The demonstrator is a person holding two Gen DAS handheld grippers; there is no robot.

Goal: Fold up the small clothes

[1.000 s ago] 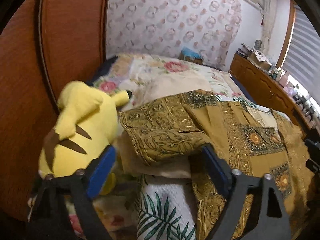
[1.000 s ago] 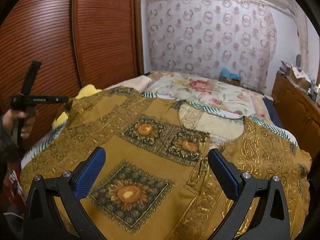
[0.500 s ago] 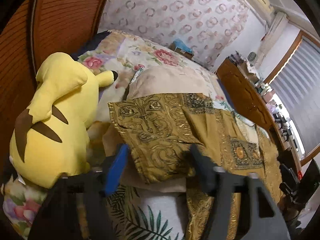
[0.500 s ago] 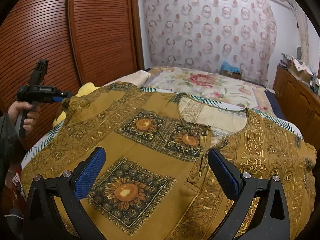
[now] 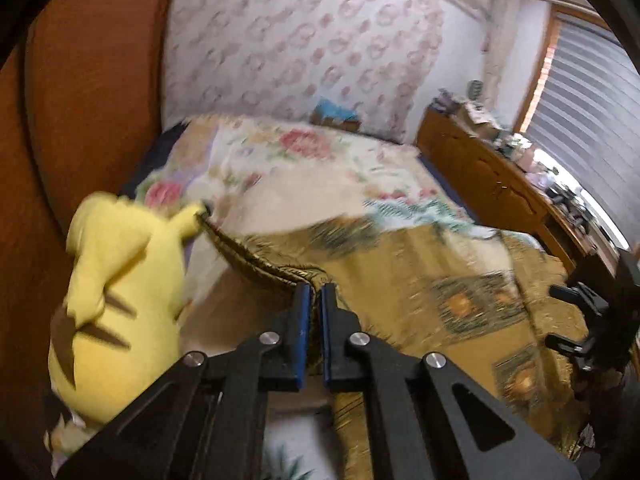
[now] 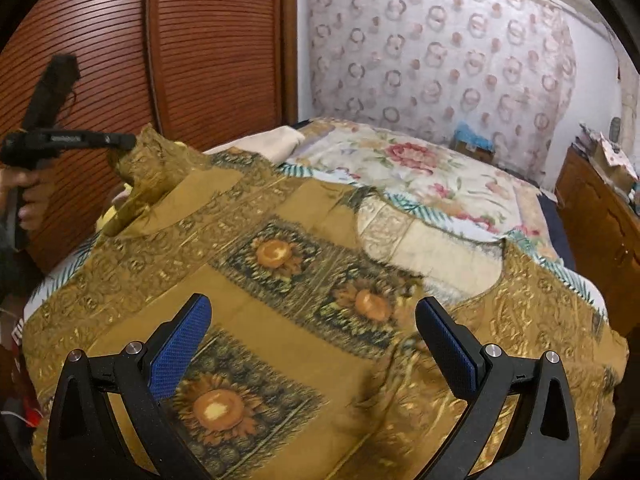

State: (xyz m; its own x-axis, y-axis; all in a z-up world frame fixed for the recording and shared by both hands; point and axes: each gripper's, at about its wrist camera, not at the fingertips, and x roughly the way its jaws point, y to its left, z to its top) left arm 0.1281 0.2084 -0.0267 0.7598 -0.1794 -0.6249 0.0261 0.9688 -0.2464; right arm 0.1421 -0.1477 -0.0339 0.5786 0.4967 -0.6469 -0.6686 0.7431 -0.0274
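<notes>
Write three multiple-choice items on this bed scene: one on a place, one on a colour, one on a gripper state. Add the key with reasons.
1. Where does the yellow plush toy sit relative to the gold patterned garment?
A. On top of it
B. Beside its sleeve end, next to the wooden wardrobe
C. On the dresser

2. What colour are the pads of the right gripper?
A. Red
B. Green
C. Blue

3. What is the left gripper doing?
A. Shut on the garment's sleeve
B. Open above the pillow
C. Holding the plush toy

Key: 1 B, the toy lies at the bed's edge by the wardrobe; 2 C, both pads show blue; 3 A, its jaws pinch lifted fabric.
</notes>
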